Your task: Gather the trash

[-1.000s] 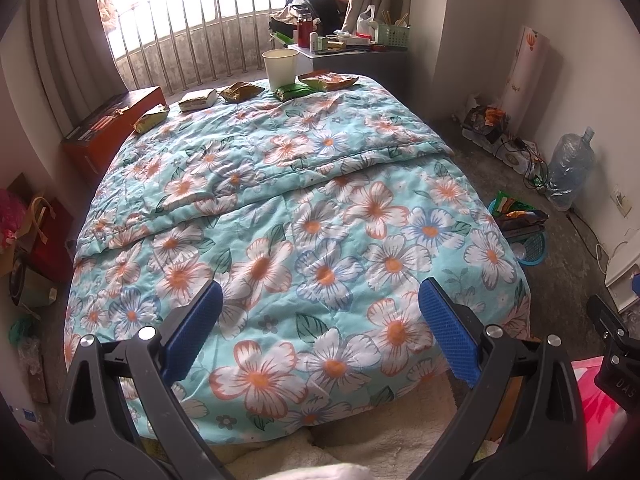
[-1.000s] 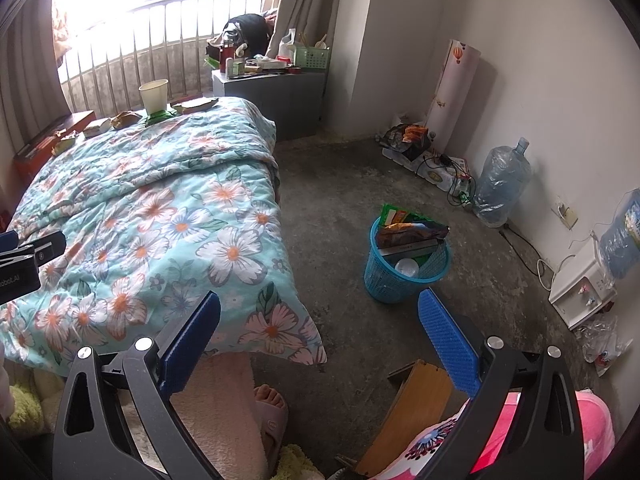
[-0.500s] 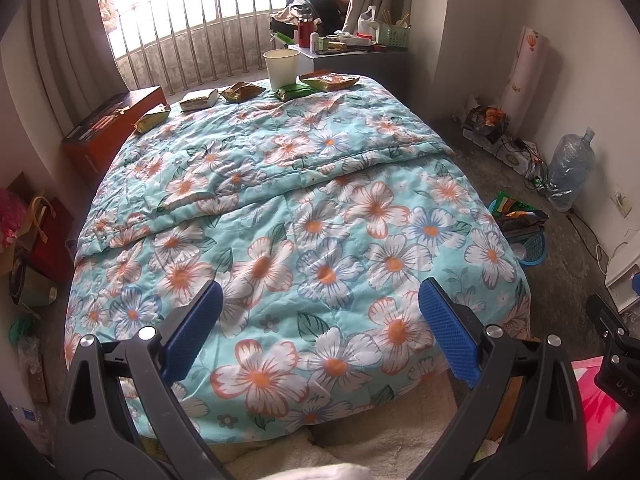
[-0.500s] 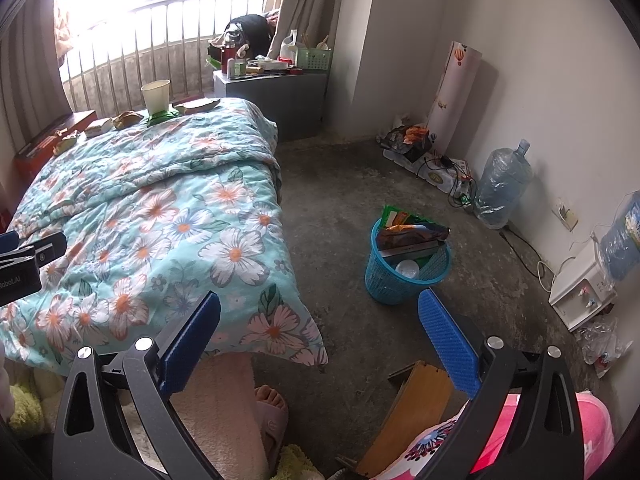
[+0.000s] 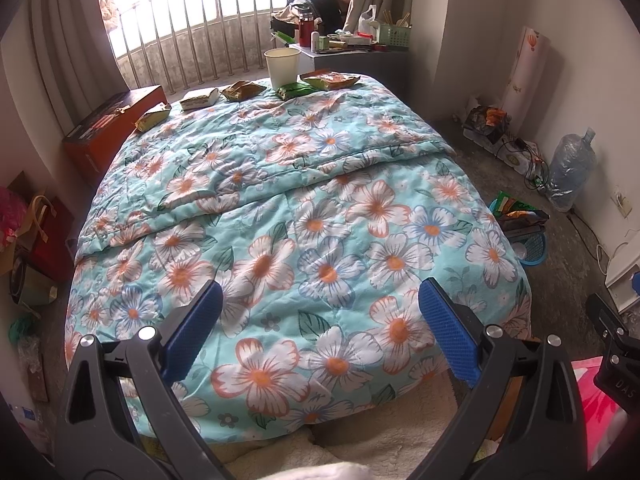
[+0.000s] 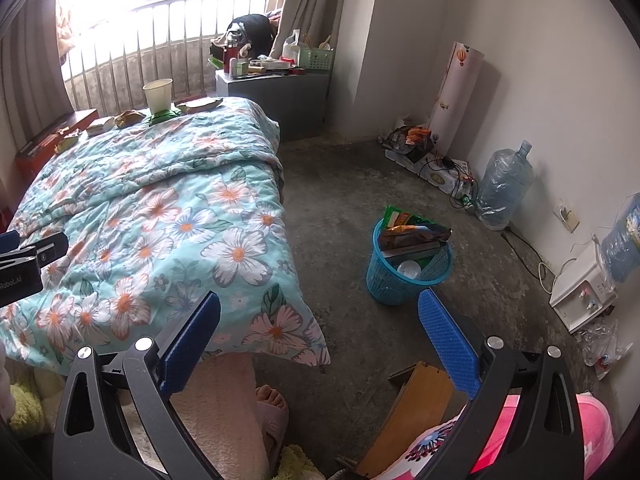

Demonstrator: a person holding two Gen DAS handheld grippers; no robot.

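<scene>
A quilted floral duvet (image 5: 304,208) covers the bed. On the concrete floor (image 6: 340,208) to its right stands a round blue mesh basket (image 6: 404,280), filled with wrappers. At the far edge of the duvet lie a paper cup (image 5: 282,67) and a row of crinkled snack packets (image 5: 240,90). The left gripper (image 5: 316,320) and right gripper (image 6: 318,320) hover near the bed foot, ribbed blue pads wide apart, holding nothing. No visible change from the earlier frames.

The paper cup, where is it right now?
In the left wrist view the paper cup stands upright at the bed's far edge near the window railing, on a green wrapper, right of the other snack packets.
</scene>
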